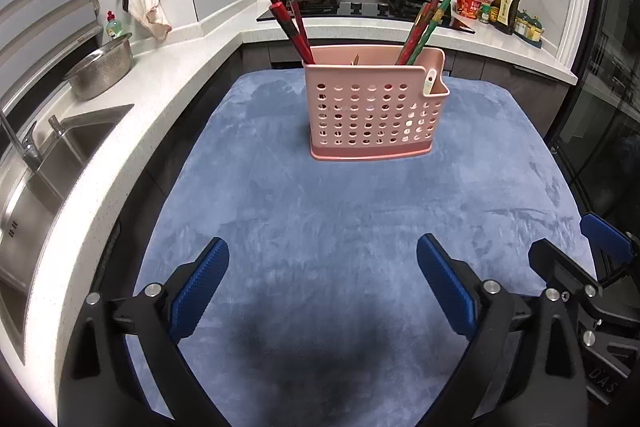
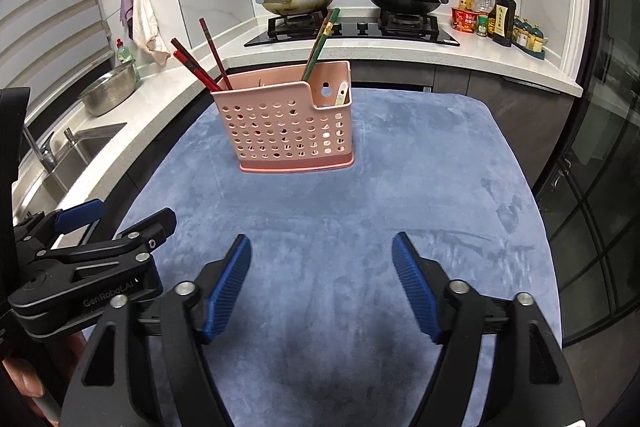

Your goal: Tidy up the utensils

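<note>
Both sets of jaws stood wide apart with nothing between them: my left gripper [image 1: 323, 281] and my right gripper [image 2: 322, 277] each showed only bare blue cloth [image 1: 360, 211] between the blue pads. They hung side by side, close enough that each showed at the edge of the other's view, so I judged a careless swing could knock one rig against its neighbour.

Ahead of the jaws, well apart from them, stood the pink utensil holder [image 1: 372, 111], upright on the cloth. Red chopsticks [image 1: 292, 27] leaned out of its left end, and a bunch of red and green chopsticks [image 1: 422, 29] leaned out toward the right. A small pale utensil [image 2: 341, 94] sat in the low side pocket. I saw no loose utensil on the cloth, so the sorting looked finished or nearly so.

The holder looked light and narrow-footed to me. If I reached in again, a finger catching those splayed tips could tip it or flick sticks out toward the counter [image 1: 132, 131] beyond the left jaw.
</note>
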A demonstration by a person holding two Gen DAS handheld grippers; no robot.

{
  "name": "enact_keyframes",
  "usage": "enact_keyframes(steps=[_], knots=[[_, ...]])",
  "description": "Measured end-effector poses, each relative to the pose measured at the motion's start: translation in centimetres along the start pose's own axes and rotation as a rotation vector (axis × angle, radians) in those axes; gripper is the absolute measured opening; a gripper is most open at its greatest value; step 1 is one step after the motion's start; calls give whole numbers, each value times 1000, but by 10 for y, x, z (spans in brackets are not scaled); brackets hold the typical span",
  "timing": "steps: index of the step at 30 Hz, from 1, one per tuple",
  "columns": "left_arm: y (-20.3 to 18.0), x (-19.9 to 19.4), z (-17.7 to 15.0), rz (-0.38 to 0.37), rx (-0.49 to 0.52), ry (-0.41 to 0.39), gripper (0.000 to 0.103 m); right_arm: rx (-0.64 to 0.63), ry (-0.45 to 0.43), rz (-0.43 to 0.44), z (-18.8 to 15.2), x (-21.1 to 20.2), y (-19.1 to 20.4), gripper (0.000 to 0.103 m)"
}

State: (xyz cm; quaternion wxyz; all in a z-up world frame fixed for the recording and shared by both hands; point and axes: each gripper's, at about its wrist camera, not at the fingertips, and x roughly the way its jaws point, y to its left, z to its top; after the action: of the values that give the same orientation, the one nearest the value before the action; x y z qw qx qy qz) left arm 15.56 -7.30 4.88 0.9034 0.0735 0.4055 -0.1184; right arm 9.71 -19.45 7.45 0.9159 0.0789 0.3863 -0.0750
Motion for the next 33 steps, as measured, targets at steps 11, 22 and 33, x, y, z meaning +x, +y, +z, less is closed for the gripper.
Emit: enact_keyframes(steps=[11,22,33], knots=[[3,8,-5,29,-14,27,94,-9,11,-28,-2,4,1,87],[5,10,-7,72,-19,26,94,7,18,-40,-1,6,0,96],[6,11,-8,83,-21,29,95,23,30,-47,-2,9,-4,96]])
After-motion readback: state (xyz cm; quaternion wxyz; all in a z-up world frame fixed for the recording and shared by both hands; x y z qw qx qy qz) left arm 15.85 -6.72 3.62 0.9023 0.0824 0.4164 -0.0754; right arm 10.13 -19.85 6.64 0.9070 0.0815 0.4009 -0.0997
